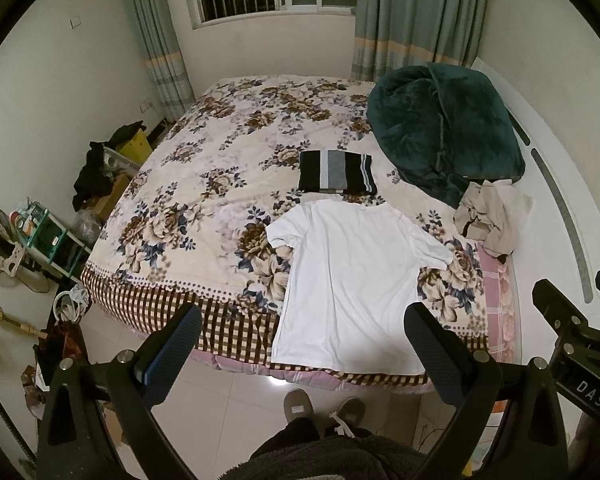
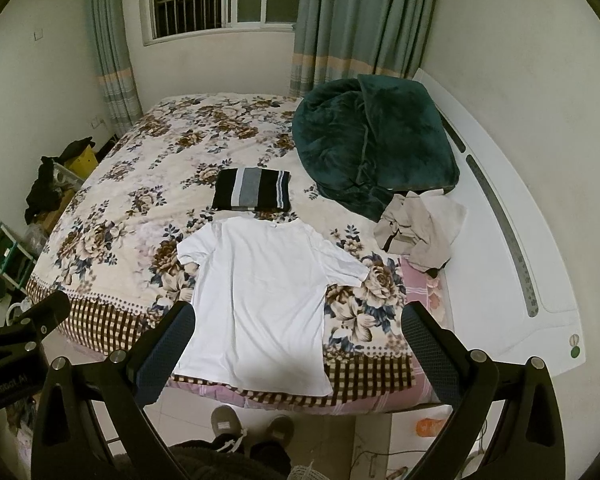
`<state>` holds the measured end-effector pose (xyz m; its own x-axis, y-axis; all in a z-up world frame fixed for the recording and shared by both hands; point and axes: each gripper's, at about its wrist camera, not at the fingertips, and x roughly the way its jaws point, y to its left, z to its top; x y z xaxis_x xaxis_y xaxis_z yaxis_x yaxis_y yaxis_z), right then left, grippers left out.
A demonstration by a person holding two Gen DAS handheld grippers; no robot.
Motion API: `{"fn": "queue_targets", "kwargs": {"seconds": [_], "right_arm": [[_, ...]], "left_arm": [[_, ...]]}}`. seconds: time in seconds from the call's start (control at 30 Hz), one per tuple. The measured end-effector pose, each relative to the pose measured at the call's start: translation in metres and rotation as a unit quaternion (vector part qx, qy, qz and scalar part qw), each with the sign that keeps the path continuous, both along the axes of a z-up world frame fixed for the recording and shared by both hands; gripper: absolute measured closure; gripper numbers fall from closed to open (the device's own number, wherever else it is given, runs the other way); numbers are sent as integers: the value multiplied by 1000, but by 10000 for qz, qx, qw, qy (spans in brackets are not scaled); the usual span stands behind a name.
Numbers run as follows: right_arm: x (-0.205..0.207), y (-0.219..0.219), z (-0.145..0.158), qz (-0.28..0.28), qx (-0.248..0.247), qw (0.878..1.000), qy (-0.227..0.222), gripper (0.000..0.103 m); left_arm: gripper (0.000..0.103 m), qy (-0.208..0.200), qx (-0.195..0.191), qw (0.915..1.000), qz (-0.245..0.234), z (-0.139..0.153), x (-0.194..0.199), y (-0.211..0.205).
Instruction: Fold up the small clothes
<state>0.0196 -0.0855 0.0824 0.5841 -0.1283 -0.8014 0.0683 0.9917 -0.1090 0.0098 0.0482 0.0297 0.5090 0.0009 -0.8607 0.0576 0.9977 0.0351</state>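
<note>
Left wrist: right claw (image 1: 572,304) cropped.

1. White T-shirt (image 1: 352,280) (image 2: 260,300): short-sleeved, plain, spread flat and unfolded at the near edge of the bed; collar points toward the far side, hem reaches the bed's near edge, both sleeves extend outward.
2. Striped garment (image 1: 336,172) (image 2: 252,190): black with grey and white vertical bands, folded into a compact rectangle; lies flat just beyond the T-shirt's collar, close to it.
3. Beige garment (image 1: 492,216) (image 2: 420,228): light tan, crumpled in a loose unfolded heap; lies to the right of the T-shirt, apart from it, near the right side of the bed.
</note>
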Motion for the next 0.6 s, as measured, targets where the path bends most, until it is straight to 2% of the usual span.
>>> {"fn": "queue_targets", "kwargs": {"seconds": [0.6], "right_arm": [[2,2,4,24,28,10000,-9,0]], "left_arm": [[0,-39,-4,10000,2,4,2,2]]}}
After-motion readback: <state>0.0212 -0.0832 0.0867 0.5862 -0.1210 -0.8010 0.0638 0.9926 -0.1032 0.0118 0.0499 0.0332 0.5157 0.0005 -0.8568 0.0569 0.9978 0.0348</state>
